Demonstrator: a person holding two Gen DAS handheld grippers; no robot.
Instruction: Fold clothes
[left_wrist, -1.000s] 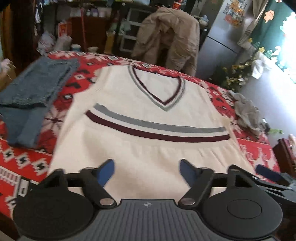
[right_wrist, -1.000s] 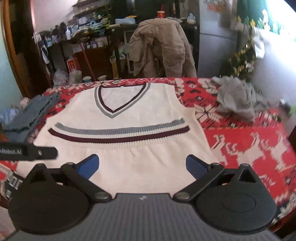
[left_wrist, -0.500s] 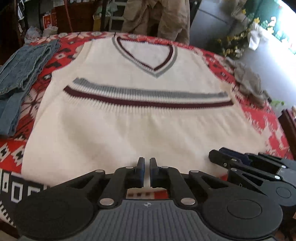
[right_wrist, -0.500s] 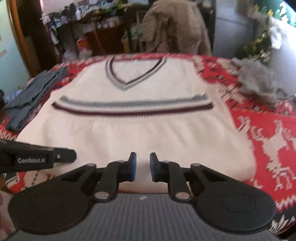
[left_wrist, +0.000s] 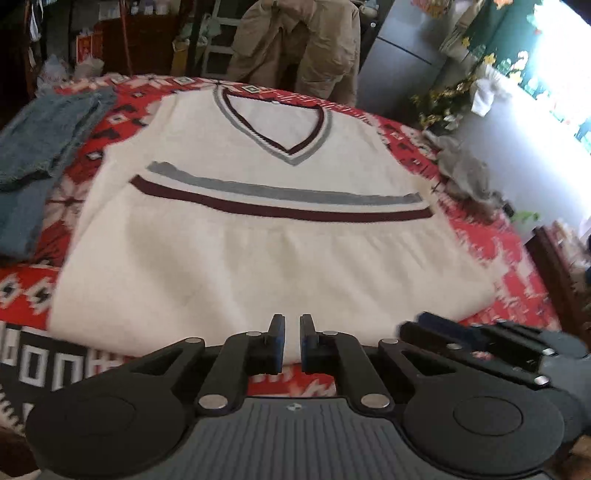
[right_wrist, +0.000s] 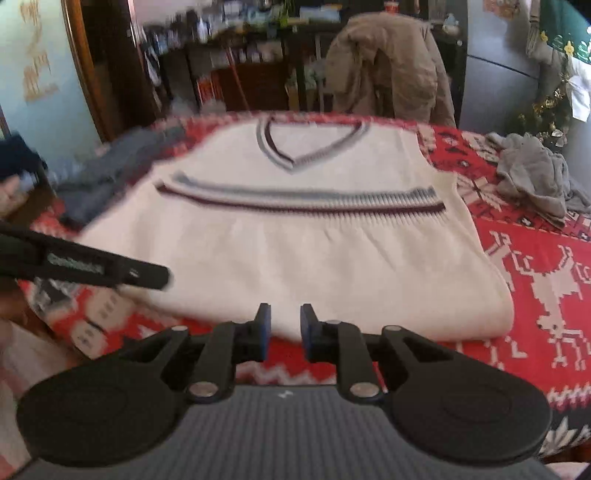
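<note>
The left gripper (left_wrist: 291, 341) sat at the near hem of a white vest (left_wrist: 258, 229), its fingers drawn close together with only a narrow slit between the blue pads (left_wrist: 279, 334). The hem edge showed in that slit, but whether the pads actually pinched the cloth could not be told. Far to the left of this gripper lay folded jeans (left_wrist: 40, 147) on the red patterned tablecloth (left_wrist: 74, 173). Straight ahead of it the vest lay flat, front up, with a grey and a maroon stripe across the chest and a V-neck at the far end. Beyond the far table edge a tan jacket (left_wrist: 299, 44) hung over a chair. Ahead and to the right a crumpled grey cloth (left_wrist: 465, 173) lay near the vest's right side.

The right gripper (right_wrist: 284, 328) was at the same near hem, just to the right of the left one, whose dark body (right_wrist: 85, 264) reached in from its left. Its fingers were also nearly together, a slightly wider gap between the pads (right_wrist: 264, 330), with the hem edge just ahead of them; a grip on the cloth could not be confirmed. The vest (right_wrist: 295, 240) spread ahead of it, and the grey cloth (right_wrist: 532, 181) sat ahead to its right.
</note>
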